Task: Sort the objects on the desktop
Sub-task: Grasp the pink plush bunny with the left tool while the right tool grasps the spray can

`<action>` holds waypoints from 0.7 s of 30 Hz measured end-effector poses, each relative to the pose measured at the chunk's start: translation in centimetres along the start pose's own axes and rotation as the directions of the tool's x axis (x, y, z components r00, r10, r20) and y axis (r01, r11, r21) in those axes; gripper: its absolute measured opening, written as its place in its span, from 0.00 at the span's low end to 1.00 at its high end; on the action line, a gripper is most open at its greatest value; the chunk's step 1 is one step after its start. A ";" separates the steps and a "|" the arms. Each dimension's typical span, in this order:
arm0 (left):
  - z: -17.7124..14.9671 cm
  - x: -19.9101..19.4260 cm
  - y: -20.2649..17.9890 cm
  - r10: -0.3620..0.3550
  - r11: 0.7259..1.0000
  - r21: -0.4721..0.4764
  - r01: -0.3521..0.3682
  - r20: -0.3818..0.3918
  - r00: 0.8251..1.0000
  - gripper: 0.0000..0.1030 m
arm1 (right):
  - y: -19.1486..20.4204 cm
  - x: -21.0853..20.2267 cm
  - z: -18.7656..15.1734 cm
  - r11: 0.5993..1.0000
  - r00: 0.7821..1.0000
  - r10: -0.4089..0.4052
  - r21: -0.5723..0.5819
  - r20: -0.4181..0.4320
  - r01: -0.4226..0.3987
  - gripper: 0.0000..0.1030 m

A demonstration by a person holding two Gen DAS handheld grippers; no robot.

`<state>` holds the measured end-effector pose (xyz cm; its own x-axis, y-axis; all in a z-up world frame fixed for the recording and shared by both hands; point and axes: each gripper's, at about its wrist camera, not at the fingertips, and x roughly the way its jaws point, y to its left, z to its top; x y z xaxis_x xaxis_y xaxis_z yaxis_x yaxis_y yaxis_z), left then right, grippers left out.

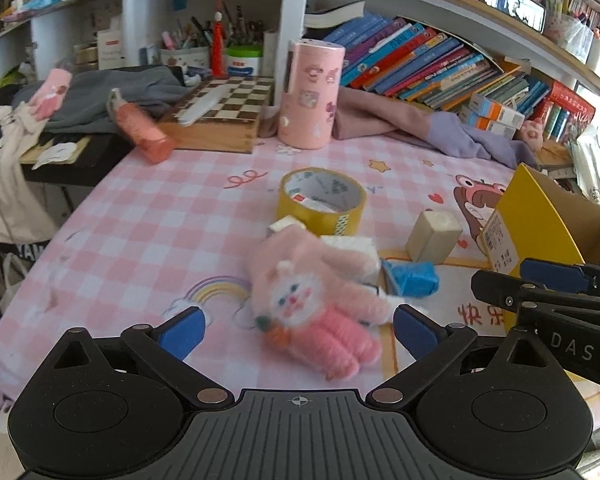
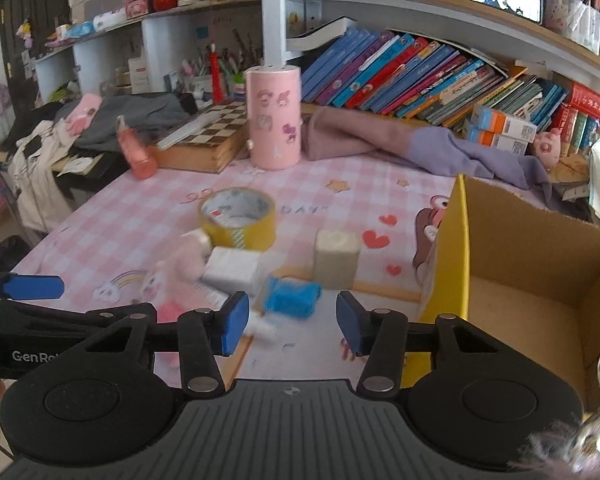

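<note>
Little of the sorting looks done. The cardboard box (image 2: 540, 280) at the right edge of the counter (image 1: 148, 232) shows only a bare floor in the part that is visible, so as far as one can tell nothing has gone into it.

The loose things lie in a cluster near the middle of the counter: a pink knitted glove (image 1: 316, 304) with a cat face nearest the left gripper (image 1: 300, 330), a white block (image 2: 232, 270) just behind it, a crumpled blue packet (image 2: 294, 298), an upright beige block (image 2: 336, 258) and a roll of yellow tape (image 1: 322, 200) further back. A tall pink canister (image 2: 274, 118), a chessboard (image 1: 224, 108) and an orange bottle (image 1: 140, 128) stand at the rear, and whether those count for sorting I cannot say.

The left gripper's jaws stand wide apart, with the glove below and between them but not pinched. The right gripper (image 2: 292, 322) has its jaws partly drawn in, nothing between the pads; the blue packet lies just ahead of them.

By my judgement every piece is left to move.
</note>
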<state>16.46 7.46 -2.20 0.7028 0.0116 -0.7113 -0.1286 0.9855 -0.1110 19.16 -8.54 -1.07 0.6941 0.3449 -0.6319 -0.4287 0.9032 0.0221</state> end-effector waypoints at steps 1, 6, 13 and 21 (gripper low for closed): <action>0.2 0.4 -0.1 -0.005 1.000 0.004 0.005 -0.004 1.000 0.97 | -0.2 0.3 0.1 1.000 1.000 -0.002 0.004 -0.004 0.002 0.46; 0.8 2.4 -0.4 -0.019 1.000 0.006 0.019 -0.037 0.999 0.97 | -1.2 1.6 0.5 1.000 0.999 -0.013 0.007 -0.037 0.013 0.46; 0.7 5.1 -0.3 -0.017 1.000 -0.018 0.016 -0.100 0.995 0.89 | -1.3 2.7 1.0 0.999 0.999 0.006 -0.031 -0.052 -0.007 0.45; -0.8 5.6 2.8 -0.015 0.988 -0.152 -0.011 -0.168 0.986 0.35 | -0.6 4.4 1.6 0.992 0.990 0.099 -0.062 -0.105 -0.106 0.46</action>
<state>19.47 10.17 -7.00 0.5770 -0.0322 -0.8161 -0.2409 0.9481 -0.2077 23.35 -7.17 -2.65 0.5837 0.4036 -0.7045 -0.5347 0.8441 0.0405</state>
